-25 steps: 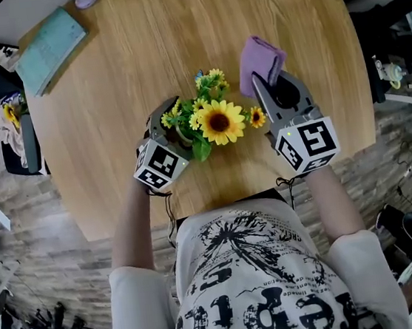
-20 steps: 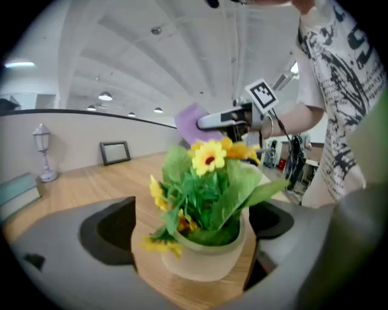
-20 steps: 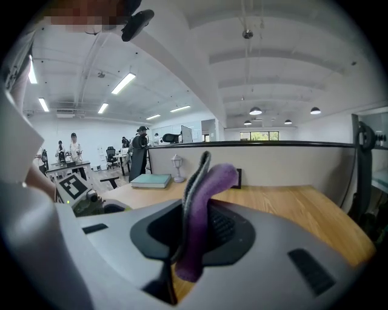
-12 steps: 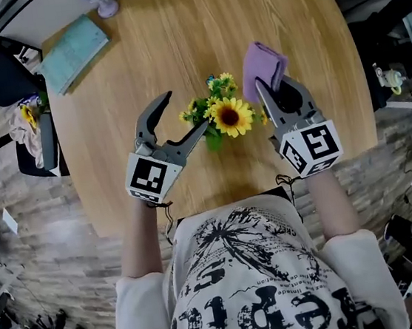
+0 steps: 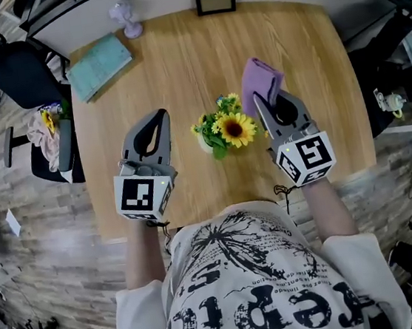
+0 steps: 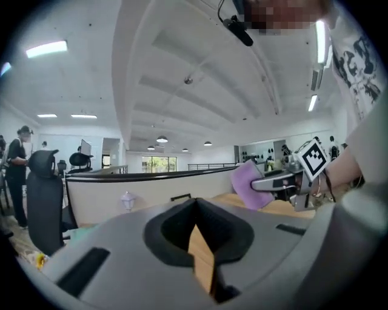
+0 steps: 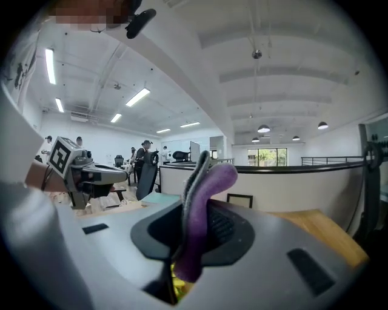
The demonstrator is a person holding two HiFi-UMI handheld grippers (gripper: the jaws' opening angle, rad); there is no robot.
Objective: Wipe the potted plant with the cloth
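The left gripper (image 5: 160, 115), jaws just closed with nothing between them, hangs left of the plant (image 5: 225, 128) on the table (image 5: 311, 50). The right gripper (image 5: 265, 95) clamps a purple cloth (image 5: 261, 77) beside the flowers.

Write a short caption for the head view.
Right gripper holds a purple cloth near the potted flowers; left gripper has just shut, empty.

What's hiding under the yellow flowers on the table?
Under the yellow flowers you can see green leaves and a sliver of pale pot on the wooden table. The blooms cover the rest of the pot and whatever fills it.
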